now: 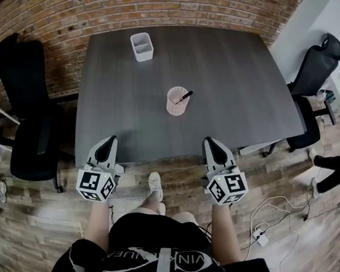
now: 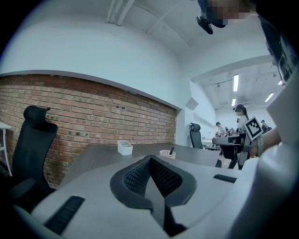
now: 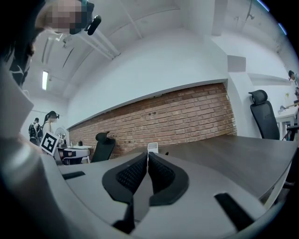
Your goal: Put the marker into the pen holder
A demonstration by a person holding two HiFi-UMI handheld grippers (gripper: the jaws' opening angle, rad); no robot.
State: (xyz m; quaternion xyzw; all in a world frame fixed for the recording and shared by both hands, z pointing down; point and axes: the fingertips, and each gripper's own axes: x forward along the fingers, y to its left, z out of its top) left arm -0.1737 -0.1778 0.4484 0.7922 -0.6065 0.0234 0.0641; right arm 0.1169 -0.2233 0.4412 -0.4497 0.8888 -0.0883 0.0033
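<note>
Evidently the task looks finished: the marker (image 1: pixel 185 95) stands in the pink pen holder (image 1: pixel 176 102). Its dark end leans out over the rim, well ahead of both sets of fingertips and roughly midway between them.

Neither tool has hold of anything. The left gripper (image 1: pixel 110 140) has its fingers (image 2: pixel 134 176) pressed together with nothing between them. The right gripper (image 1: pixel 212 143) is the same — its ribbed pads (image 3: pixel 127 175) meet along one seam, empty. Both hang at the near edge of the table (image 1: pixel 245 80), fingertips pointing toward the holder but well apart from it. By my judgement nothing is left of the placing itself; at most the person has to draw back or rest.

Counted:
- one marker
- one pen holder
- two grippers
- one white box (image 1: pixel 142 46), farther out than the holder, ahead and left of the left fingers and apart from the holder
- two black office chairs — one (image 1: pixel 19 75) off to the left of the left fingers, one (image 1: pixel 319 62) far out to the right, beyond the right fingers

No second marker shows anywhere on the tabletop.
</note>
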